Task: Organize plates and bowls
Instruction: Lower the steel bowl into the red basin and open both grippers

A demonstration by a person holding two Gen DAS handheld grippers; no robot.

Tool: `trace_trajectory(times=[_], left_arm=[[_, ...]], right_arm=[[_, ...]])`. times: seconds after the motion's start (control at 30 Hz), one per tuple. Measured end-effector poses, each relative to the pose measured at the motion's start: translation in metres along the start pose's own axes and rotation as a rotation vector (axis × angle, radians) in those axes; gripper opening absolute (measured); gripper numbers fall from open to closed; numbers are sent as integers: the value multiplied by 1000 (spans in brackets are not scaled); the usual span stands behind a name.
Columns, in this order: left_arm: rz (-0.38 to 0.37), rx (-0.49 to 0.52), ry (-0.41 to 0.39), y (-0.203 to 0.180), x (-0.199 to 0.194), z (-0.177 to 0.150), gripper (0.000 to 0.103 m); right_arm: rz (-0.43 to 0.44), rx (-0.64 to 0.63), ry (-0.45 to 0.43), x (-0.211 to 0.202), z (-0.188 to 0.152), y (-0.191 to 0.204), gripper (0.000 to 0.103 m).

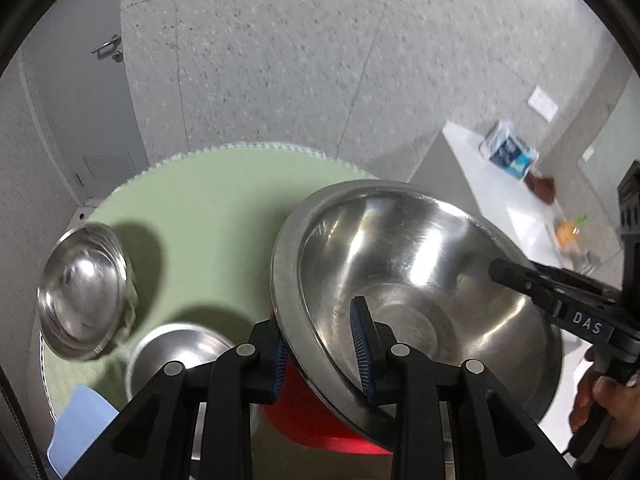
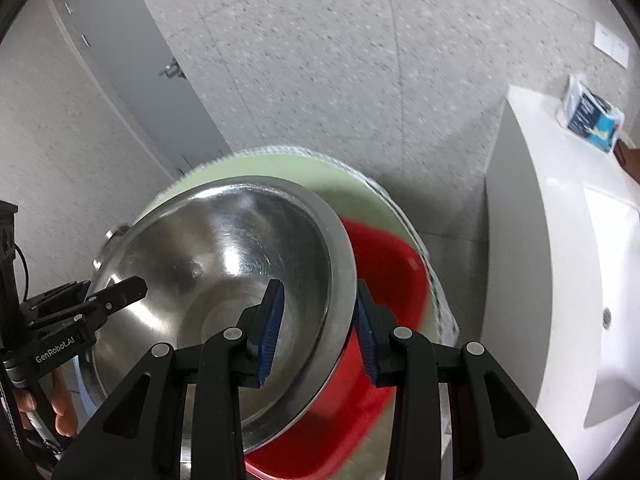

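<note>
Blue-padded left tongs (image 1: 322, 354) are pinching the near rim of the large steel bowl (image 1: 420, 280), one pad inside and one outside, while the right tongs (image 2: 320, 332) are clamping the opposite rim the same way. Two grips are likely sharing the load, since the bowl is wide and tilted above the red basin (image 2: 380, 280). Two smaller steel bowls (image 1: 82, 292) (image 1: 180, 350) are waiting on the green table (image 1: 216, 200), probably to be nested.

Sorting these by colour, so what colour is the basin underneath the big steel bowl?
Red. The basin shows best in the right wrist view, under the bowl.
</note>
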State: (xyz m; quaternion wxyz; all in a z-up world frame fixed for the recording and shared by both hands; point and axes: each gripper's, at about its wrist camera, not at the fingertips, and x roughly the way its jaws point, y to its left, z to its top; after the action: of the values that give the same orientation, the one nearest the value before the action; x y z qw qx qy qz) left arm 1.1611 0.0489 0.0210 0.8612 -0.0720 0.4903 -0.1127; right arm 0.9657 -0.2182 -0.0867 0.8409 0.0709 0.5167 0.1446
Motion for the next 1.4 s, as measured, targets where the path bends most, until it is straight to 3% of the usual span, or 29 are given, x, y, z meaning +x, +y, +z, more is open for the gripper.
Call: trace_trajectory(times=[0.4, 0.6, 0.67, 0.77, 0.83, 0.87, 1.13, 1.27, 1.4], left_arm=[[80, 27, 89, -27, 49, 12, 26], [63, 35, 91, -39, 65, 13, 45], [50, 42, 89, -38, 66, 11, 57], [29, 49, 85, -40, 68, 9, 67], [10, 52, 66, -39, 62, 7, 69], [1, 54, 55, -37, 58, 7, 75], [-16, 77, -36, -8, 18, -7, 82], [10, 58, -93, 32, -19, -26, 87], [42, 18, -127, 75, -53, -49, 89]], right_arm=[[-100, -73, 8, 14, -35, -3, 37], [-155, -119, -13, 18, -40, 5, 39], [-168, -137, -17, 19, -41, 9, 47], [-154, -139, -26, 21, -44, 14, 59], [-152, -128, -34, 19, -46, 15, 68], [-150, -122, -38, 18, -46, 15, 72], [-180, -31, -103, -4, -55, 25, 72], [-215, 8, -173, -27, -65, 48, 72], [-181, 19, -214, -46, -74, 88, 74]])
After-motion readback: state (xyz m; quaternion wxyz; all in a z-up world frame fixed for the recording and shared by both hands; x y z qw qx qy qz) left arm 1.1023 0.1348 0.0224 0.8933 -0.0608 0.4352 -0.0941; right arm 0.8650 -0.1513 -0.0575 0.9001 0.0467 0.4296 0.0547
